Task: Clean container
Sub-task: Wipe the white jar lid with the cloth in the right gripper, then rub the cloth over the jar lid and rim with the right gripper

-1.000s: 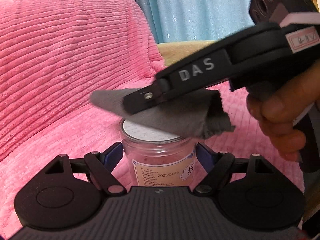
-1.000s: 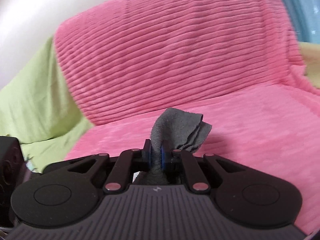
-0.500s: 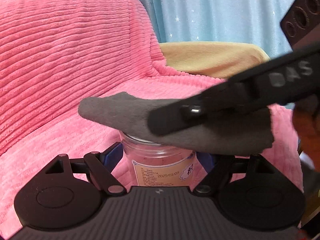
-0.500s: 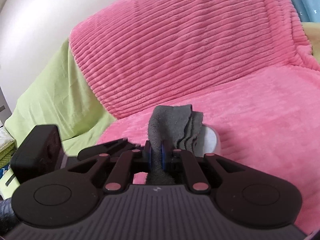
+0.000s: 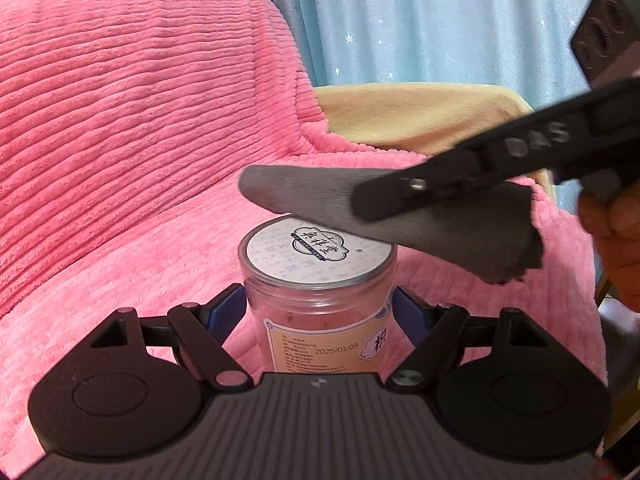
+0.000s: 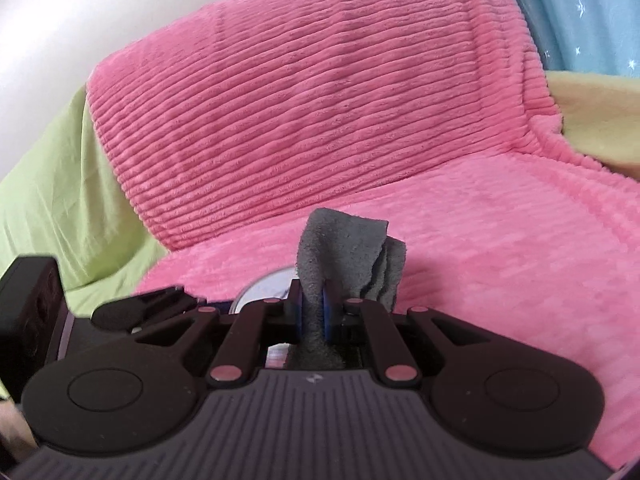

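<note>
Jar (image 5: pixel 320 300): upright on the pink blanket (image 5: pixel 120 140), clamped by the left gripper (image 5: pixel 320 308), same as before.
Cloth (image 5: pixel 420 220): pinched tight in the right gripper (image 6: pixel 314 312).
Change: cloth now off to the right, lid (image 5: pixel 316 252) mostly uncovered; half a second ago it hid the lid.

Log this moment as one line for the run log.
left tool: shut on clear plastic jar | right tool: shut on grey cloth | cloth over white printed lid's far edge | surface: pink ribbed blanket
</note>
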Available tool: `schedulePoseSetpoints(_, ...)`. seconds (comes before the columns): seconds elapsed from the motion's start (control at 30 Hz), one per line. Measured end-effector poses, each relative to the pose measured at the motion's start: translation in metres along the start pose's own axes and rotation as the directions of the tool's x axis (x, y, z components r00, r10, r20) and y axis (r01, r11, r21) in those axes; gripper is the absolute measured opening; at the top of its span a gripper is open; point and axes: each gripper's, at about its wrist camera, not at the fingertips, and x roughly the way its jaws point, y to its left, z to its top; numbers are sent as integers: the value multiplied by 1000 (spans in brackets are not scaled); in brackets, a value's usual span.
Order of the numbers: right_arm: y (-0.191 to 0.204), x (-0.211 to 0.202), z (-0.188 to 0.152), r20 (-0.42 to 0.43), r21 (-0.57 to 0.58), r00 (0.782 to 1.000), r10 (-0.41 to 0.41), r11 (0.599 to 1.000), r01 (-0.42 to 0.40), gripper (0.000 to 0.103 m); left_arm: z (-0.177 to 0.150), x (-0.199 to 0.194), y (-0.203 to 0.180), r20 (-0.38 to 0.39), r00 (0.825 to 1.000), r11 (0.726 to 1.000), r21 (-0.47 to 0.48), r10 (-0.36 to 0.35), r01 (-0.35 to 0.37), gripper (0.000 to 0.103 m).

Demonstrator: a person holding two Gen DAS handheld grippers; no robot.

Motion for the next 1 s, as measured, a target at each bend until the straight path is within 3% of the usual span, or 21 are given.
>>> schedulePoseSetpoints(0.1,3,-6,-2,-12,1,999,33,999,-33,7,-18,-2,112,14,985,981,97,-170,168,80)
schedulePoseSetpoints(0.13,5,-5,-2,-16,4,998,53,999,-53,7,-19,-2,116,15,984,980,99,-175,173,80)
schedulePoseSetpoints(0.3,15,11,1,-36,15,990,133,991,-133,7,-19,-1,117,16,985,982,89,-171,169,81)
schedulePoseSetpoints(0.63,19,24,5,-46,40,987,155,987,-153,7,-17,11,114,1,989,984,102,-148,147,85)
schedulePoseSetpoints(0.83,11,31,7,13,41,998,66,997,-66,6,-18,11,111,3,989,982,119,-145,144,84)
schedulePoseSetpoints(1.0,3,18,6,3,50,999,42,998,-42,7,-19,12,111,-6,987,981,113,-158,158,84)
